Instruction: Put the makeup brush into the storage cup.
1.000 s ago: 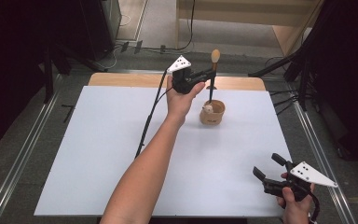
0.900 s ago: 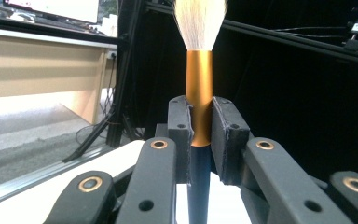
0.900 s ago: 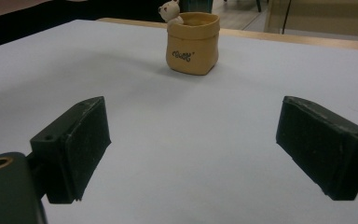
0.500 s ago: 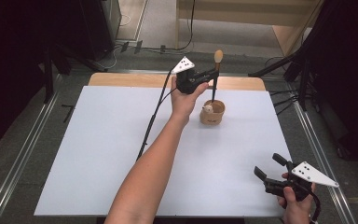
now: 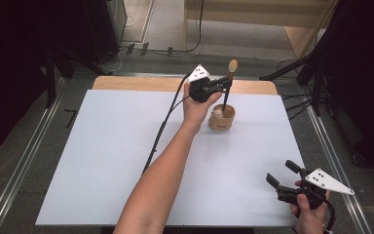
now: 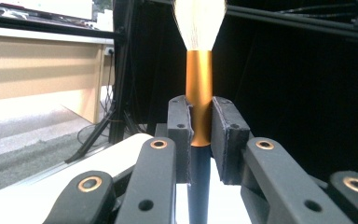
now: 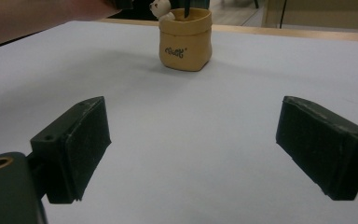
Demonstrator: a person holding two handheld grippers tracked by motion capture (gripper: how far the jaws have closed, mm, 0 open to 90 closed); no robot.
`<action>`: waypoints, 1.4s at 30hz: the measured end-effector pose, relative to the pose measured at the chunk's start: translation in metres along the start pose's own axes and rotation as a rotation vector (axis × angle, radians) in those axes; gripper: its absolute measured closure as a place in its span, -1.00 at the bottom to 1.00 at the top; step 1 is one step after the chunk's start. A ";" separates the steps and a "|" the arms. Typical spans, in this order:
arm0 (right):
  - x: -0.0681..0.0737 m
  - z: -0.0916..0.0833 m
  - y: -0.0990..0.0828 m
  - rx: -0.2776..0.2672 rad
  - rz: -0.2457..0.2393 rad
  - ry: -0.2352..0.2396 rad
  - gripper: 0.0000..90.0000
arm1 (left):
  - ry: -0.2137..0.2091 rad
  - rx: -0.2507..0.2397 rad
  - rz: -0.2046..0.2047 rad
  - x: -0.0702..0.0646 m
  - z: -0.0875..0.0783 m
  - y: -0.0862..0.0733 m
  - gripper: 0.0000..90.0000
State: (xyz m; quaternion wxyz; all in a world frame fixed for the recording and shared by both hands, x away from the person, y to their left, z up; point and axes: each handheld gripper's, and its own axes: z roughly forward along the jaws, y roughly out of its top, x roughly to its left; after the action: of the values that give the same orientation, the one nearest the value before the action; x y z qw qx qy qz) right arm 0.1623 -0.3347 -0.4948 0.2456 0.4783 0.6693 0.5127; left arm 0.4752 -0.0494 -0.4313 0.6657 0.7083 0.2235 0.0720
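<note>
Brush clamped upright over tan cup on white bench (image 5: pixel 102 161).
My left gripper (image 6: pixel 200 133) pinches the dark-handled, gold-ferruled brush (image 6: pixel 199 93) at its stiff ferrule, sparing soft bristles, above the light, tippable bear-trimmed cup (image 5: pixel 221 117); my right gripper (image 7: pixel 191 149) sits agape.

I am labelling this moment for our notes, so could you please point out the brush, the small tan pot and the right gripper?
brush (image 6: pixel 198 93), left gripper view, on its orange metal collar.
small tan pot (image 7: pixel 185 42), right gripper view, on its front wall.
right gripper (image 5: pixel 281 176), high view, midway between its fingertips.

Black two-jaw tool (image 6: pixel 199 135), brass rivets, grey three-cornered plate (image 5: pixel 198 73), black cable (image 5: pixel 163 126)
</note>
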 end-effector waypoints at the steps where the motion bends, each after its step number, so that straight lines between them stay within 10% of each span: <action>1: 0.000 0.000 0.000 0.001 -0.002 -0.001 -0.76 | -0.003 0.004 0.005 0.000 0.001 -0.001 0.77; 22: 0.002 0.006 -0.002 0.019 -0.002 -0.002 -0.76 | 0.003 0.165 -0.029 0.009 -0.002 -0.040 0.76; 24: 0.002 0.007 -0.003 0.022 -0.002 -0.001 -0.76 | 0.008 0.172 -0.063 0.010 -0.004 -0.037 0.52; 25: 0.003 0.008 -0.003 0.025 -0.001 0.000 -0.76 | 0.014 0.177 -0.079 0.010 -0.006 -0.035 0.06; 30: 0.003 0.007 -0.003 0.023 -0.011 0.000 -0.76 | 0.026 0.197 -0.141 0.012 -0.025 -0.023 -0.51; 34: 0.001 0.006 -0.003 0.020 -0.003 -0.013 -0.76 | 0.007 0.231 -0.113 0.012 -0.040 -0.021 -1.00; 42: 0.003 0.008 -0.003 0.029 -0.029 -0.014 -0.76 | 0.031 0.258 -0.096 0.007 -0.069 -0.027 -1.00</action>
State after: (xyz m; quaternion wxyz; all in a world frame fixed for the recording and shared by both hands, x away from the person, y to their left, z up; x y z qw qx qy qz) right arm 0.1660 -0.3282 -0.5001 0.2505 0.4758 0.6818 0.4961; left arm 0.4482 0.0172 -0.4519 0.5681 0.7755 0.2746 0.0218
